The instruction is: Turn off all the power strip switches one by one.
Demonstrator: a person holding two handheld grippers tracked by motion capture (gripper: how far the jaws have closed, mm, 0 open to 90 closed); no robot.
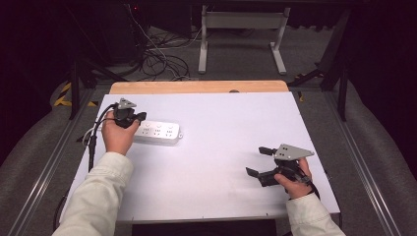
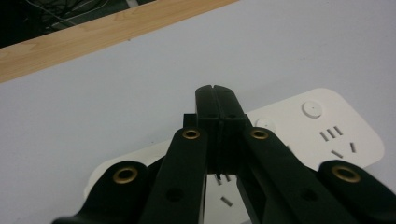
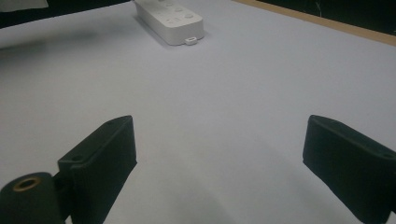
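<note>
- At the near right of the worktop (image 1: 206, 162): right tool (image 1: 256, 162) in the person's right hand (image 1: 295, 179), low over bare white surface, pointing left toward the middle. Jaws spread wide, nothing between them, touching nothing. Right gripper view looks out between both black jaws across open worktop. Reads as parked and waiting, well apart from the work.
- Middle of the worktop: bare, no loose parts.
- Farther, left side: white power strip (image 1: 158, 132) lies flat, long axis across the worktop, sockets and round buttons facing up. Its left end sits under the left hand (image 1: 117, 133). In the right gripper view the strip (image 3: 170, 18) shows far off, end-on.
- Left tool (image 1: 141, 117) is over the strip's left end, angled down onto it. Jaws pressed together, tips meeting with just a seam between them, pinching nothing.
- In the left gripper view the closed tips (image 2: 216, 100) sit above the strip's top face (image 2: 327, 135) close to a round button (image 2: 265, 124); cannot tell if they touch it.
- Judgement: closed jaws make a single blunt point, which suits pushing a switch, not grasping.
- Cable runs off the worktop's left edge by the left wrist; whether it is the strip's or the tool's, cannot tell.
- Far edge: bare wooden strip (image 1: 196, 87) of the worktop.
</note>
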